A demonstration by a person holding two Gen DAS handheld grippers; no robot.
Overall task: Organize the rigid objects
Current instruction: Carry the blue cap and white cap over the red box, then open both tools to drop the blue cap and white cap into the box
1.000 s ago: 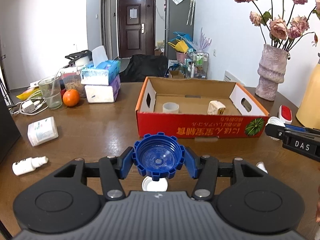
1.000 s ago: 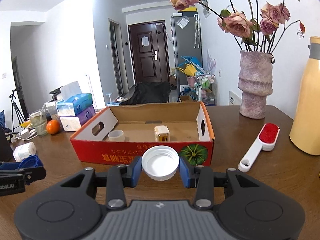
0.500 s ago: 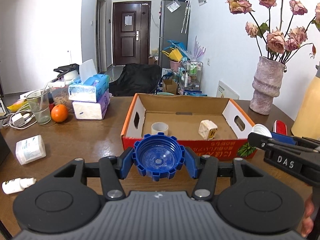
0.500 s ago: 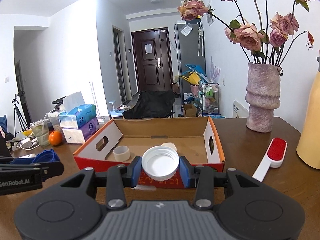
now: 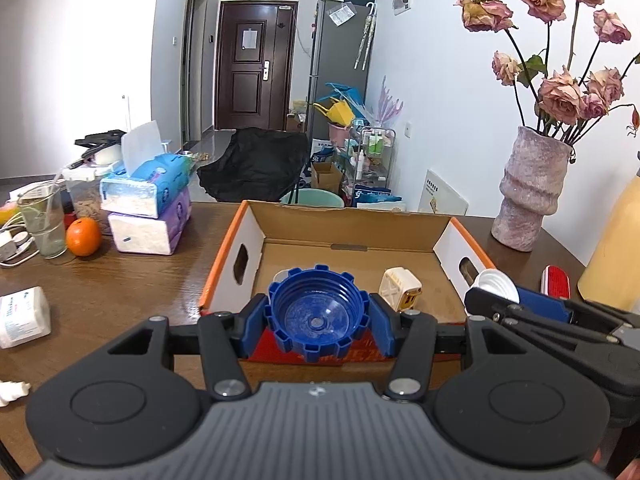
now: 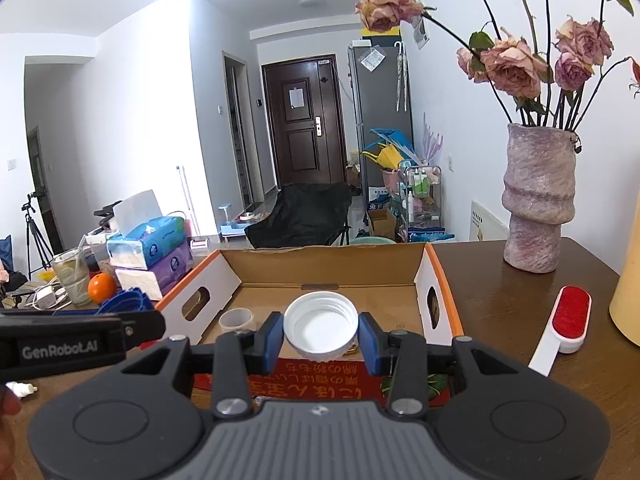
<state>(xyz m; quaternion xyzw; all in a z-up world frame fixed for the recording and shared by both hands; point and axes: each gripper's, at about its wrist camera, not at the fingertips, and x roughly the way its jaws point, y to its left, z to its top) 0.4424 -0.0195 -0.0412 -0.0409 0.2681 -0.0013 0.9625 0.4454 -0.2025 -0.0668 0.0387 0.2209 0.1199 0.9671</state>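
Note:
My left gripper [image 5: 318,316] is shut on a blue ridged cap [image 5: 316,322], held above the near wall of the red cardboard box [image 5: 344,236]. My right gripper [image 6: 320,334] is shut on a white screw cap [image 6: 320,326], also above the box's near wall [image 6: 320,380]. The box holds a small white cup [image 6: 236,319] and a cream plug adapter [image 5: 400,290]. The right gripper with its white cap [image 5: 494,284] shows at the right of the left wrist view. The left gripper with the blue cap [image 6: 124,302] shows at the left of the right wrist view.
On the brown table left of the box: stacked tissue packs [image 5: 148,208], an orange [image 5: 83,237], a glass [image 5: 42,220], a white pill bottle [image 5: 22,316]. At the right: a vase of roses [image 6: 538,208], a red lint brush [image 6: 564,324], a yellow jug [image 5: 612,256].
Both grippers have risen and moved forward with their caps, from low in front of the box to above its near wall. The box interior now shows more fully.

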